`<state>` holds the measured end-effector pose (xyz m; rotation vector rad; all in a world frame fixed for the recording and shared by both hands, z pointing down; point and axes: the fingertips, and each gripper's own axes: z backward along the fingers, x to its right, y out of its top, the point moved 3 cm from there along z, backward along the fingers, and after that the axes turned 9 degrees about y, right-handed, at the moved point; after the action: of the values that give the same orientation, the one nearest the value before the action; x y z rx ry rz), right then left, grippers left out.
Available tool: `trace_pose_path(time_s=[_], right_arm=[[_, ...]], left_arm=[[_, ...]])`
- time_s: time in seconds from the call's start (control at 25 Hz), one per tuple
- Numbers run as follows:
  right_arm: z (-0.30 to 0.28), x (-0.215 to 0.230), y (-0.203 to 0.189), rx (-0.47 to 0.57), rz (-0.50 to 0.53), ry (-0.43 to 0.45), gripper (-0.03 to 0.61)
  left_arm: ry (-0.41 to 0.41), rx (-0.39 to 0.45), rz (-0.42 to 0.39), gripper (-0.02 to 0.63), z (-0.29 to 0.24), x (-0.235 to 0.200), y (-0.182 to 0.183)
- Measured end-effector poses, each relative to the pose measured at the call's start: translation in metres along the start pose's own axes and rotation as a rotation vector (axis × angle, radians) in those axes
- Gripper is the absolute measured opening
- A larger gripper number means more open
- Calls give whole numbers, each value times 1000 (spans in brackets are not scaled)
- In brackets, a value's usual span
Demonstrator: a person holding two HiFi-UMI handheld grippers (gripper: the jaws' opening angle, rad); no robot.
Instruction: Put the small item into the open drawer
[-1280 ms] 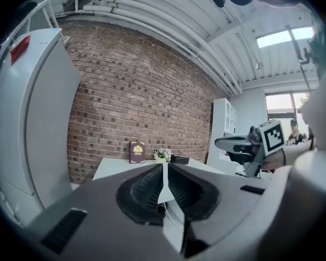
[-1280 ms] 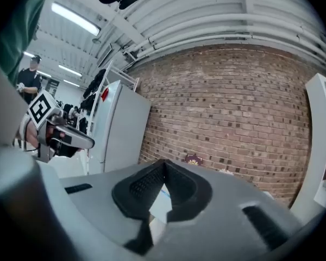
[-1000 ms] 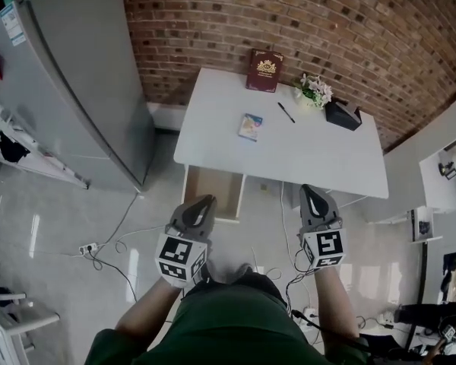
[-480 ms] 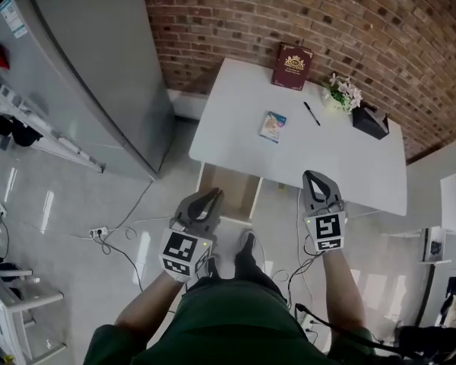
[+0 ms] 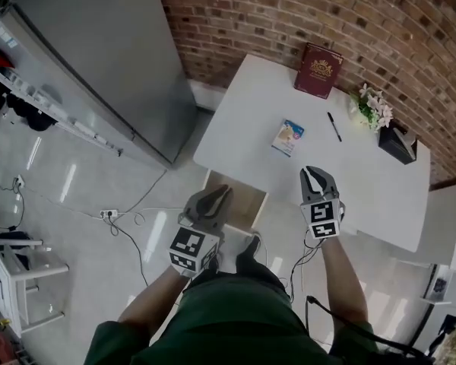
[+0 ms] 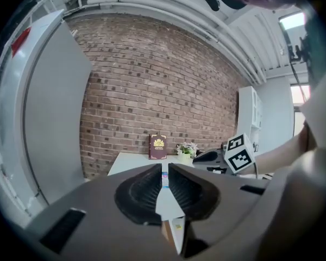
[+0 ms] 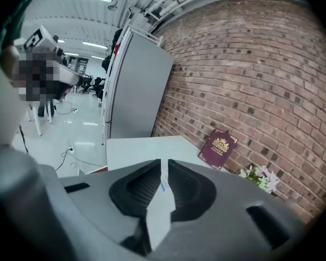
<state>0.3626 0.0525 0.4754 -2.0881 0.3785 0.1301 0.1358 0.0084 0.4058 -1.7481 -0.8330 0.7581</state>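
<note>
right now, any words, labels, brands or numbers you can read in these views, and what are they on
No text is legible in any view.
maroon book: gold emblem, with what may be lettering under it, too small to read.
small blue item: printed cover, too blurred to read.

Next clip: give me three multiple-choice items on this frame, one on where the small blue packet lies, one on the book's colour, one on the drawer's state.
1. The small blue-and-white packet lies: A on the white table; B on the floor; C on a chair.
2. The gold-emblemed hardcover book is: A green; B dark red; C yellow.
3. The wooden drawer under the table is: A shut; B removed; C pulled open.
Answers: A, it sits mid-tabletop; B, its cover is maroon; C, its inside shows below the table edge.
</note>
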Motion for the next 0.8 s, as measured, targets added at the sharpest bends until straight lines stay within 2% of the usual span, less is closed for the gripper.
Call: trace_pose_path(time_s=[0.4,0.6,0.8], right_arm=[[-105,17,-54,-196,96,216,114],[-147,18,-75,-292,168,259,127],[-183,16,-96,-397,236,289,126]], left_arm=[[175,-107,27,28,-15,-18,-22],[252,-131,55,28,-12,-30,-32],[260,-144,99,28,-7,-40,-42]])
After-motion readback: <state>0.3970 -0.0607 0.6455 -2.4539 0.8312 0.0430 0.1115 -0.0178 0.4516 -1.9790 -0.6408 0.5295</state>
